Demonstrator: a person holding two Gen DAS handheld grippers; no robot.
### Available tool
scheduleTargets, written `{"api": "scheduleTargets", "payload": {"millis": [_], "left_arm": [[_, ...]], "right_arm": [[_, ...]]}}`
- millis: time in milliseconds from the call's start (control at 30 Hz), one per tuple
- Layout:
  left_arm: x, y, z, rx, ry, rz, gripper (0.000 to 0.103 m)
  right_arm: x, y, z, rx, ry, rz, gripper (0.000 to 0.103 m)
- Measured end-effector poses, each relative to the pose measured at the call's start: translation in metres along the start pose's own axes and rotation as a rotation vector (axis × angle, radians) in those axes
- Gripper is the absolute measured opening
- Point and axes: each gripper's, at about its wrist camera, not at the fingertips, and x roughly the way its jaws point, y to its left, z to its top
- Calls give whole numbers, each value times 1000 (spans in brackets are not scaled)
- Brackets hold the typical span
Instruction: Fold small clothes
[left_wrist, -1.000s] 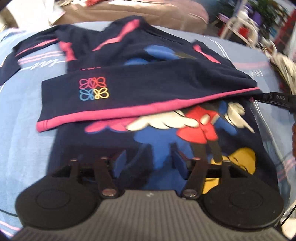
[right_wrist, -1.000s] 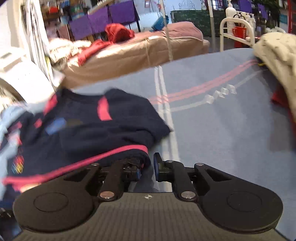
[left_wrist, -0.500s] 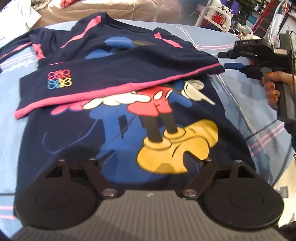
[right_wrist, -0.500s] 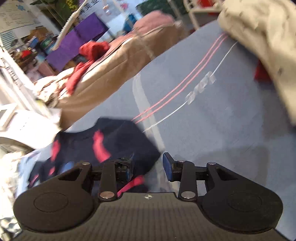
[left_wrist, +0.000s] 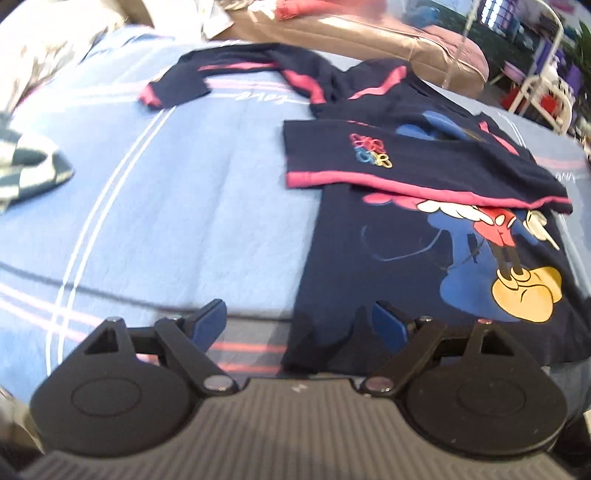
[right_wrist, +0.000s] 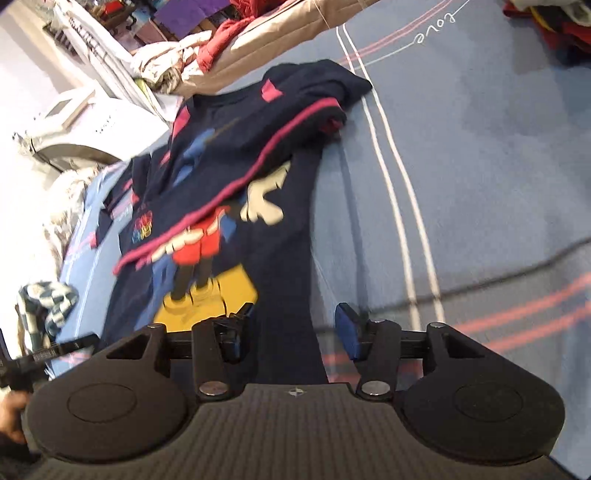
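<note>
Navy shirt (left_wrist: 399, 266) soft, light, limp on bed. Best pinched at near hem corners. Left gripper (left_wrist: 299, 325) spread; right gripper (right_wrist: 293, 330) just opening, both empty.

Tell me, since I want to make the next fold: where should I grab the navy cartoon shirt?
Probably by the navy cartoon shirt at its near bottom corners. The hem lies flat toward both tongs, unlike the doubled pink-trimmed flap farther up. Bring the open left tongs and right tongs in low from the near side.

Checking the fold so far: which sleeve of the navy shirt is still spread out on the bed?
The pink-cuffed sleeve at the far left of the left wrist view; the other side is folded across the chest.
</note>
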Motion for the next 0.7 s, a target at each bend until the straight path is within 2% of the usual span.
{"api": "scheduleTargets", "payload": {"millis": [33,133,200,233,367,400,433,533,700], "left_arm": [[0,4,-2,-20,3,-23,78],[7,7,-5,-45,18,-80,61],[11,2,-8,-41,38,-115,44],[14,-2,-8,-33,46,-132,43],[26,-11,-9,-31,43,-104,14],[27,-10,-8,-60,46,-121,10],[28,-9,-7,-87,51,-138,9],[23,-9,-5,-105,42,-138,8],[-4,3,0,-116,8,-169,7]], "right_arm": [[0,0,-2,-7,12,6,87],[0,-1,-9,-11,30,34,87],[0,-2,-14,5,19,39,87],[1,-2,-15,11,16,42,87],[3,1,-22,12,11,62,85],[3,3,-22,-5,11,52,58],[5,6,-23,-18,18,35,13],[4,6,-24,7,48,48,13],[-12,22,-24,-16,96,159,12]]}}
